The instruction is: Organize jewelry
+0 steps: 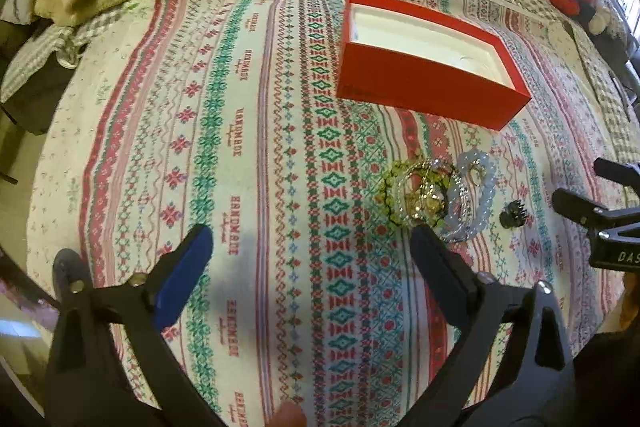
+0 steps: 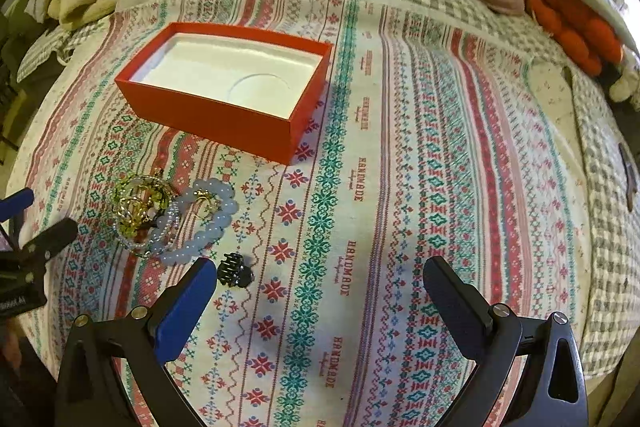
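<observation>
Open red box (image 1: 424,91), white-lined, on patterned bedspread (image 1: 240,147); heap of beaded bracelets (image 1: 436,197) nearer; black hair claw (image 1: 515,217) beside; left hand-held gripper (image 1: 312,239) jaws wide apart.

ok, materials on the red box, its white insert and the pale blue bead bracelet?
Open red rectangular box: likely matte card, with flat dull walls and crisp edges. White moulded insert: looks like thin formed plastic or pulp, smooth, with a pressed round recess. Pale blue round-bead bracelet: translucent glossy beads, glass or polished stone; can't tell which.
</observation>
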Demonstrator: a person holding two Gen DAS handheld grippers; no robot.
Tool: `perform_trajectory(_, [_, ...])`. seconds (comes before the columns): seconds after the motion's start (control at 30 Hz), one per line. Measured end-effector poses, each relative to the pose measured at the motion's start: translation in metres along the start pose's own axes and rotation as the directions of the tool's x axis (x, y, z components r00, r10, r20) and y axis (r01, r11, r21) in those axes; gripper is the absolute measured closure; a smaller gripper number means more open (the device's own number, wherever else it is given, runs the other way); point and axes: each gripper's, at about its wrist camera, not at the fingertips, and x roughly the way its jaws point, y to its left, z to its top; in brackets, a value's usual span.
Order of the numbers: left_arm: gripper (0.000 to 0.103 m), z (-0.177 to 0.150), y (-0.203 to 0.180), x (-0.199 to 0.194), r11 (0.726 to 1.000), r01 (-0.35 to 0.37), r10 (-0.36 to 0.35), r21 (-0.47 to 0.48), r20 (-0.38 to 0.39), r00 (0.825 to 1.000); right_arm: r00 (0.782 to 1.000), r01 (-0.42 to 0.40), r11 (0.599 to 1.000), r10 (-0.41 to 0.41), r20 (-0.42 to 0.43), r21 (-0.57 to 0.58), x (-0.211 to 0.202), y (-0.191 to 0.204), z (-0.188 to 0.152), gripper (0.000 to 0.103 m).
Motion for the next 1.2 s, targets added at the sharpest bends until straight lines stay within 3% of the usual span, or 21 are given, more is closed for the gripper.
perform_trajectory(0.17, [0.026, 0.008, -0.001, 0.002, 0.993, 0.114, -0.114, -0.007, -0.023, 0.993, 1.0, -0.02, 1.0, 0.02, -0.014, 0.013, 0.004, 0.003, 0.009, 0.0])
perform_trajectory(0.4, [0.059, 0.028, -0.014, 0.006, 0.964, 0.266, -0.265, 0.011, -0.025, 0.964, 0.999, -0.049, 0.998, 0.049, -0.019, 0.047, 0.005, 0.003, 0.02, 0.0])
perform_trajectory(0.47, [0.063, 0.033, -0.018, 0.011, 0.959, 0.285, -0.284, 0.011, -0.037, 0.958, 0.998, -0.057, 0.997, 0.059, -0.023, 0.057, 0.007, 0.003, 0.022, 0.0])
perform_trajectory(0.87, [0.075, 0.039, -0.05, 0.03, 0.96, 0.246, -0.236, 0.133, -0.083, 0.968, 0.996, -0.073, 0.995, 0.075, -0.039, 0.062, 0.013, 0.002, 0.022, 0.0])
perform_trajectory(0.93, [0.08, 0.038, -0.054, 0.033, 0.962, 0.231, -0.219, 0.148, -0.091, 0.971, 0.996, -0.075, 0.995, 0.077, -0.041, 0.063, 0.013, 0.002, 0.022, 0.0])
perform_trajectory(1.0, [0.093, 0.038, -0.055, 0.035, 0.964, 0.222, -0.209, 0.148, -0.097, 0.973, 0.996, -0.076, 0.995, 0.079, -0.042, 0.063, 0.013, 0.001, 0.021, 0.0])
perform_trajectory(1.2, [0.099, 0.039, -0.053, 0.024, 0.963, 0.24, -0.233, 0.123, -0.065, 0.97, 0.993, -0.102, 0.992, 0.105, -0.051, 0.07, 0.014, 0.001, 0.02, 0.005])
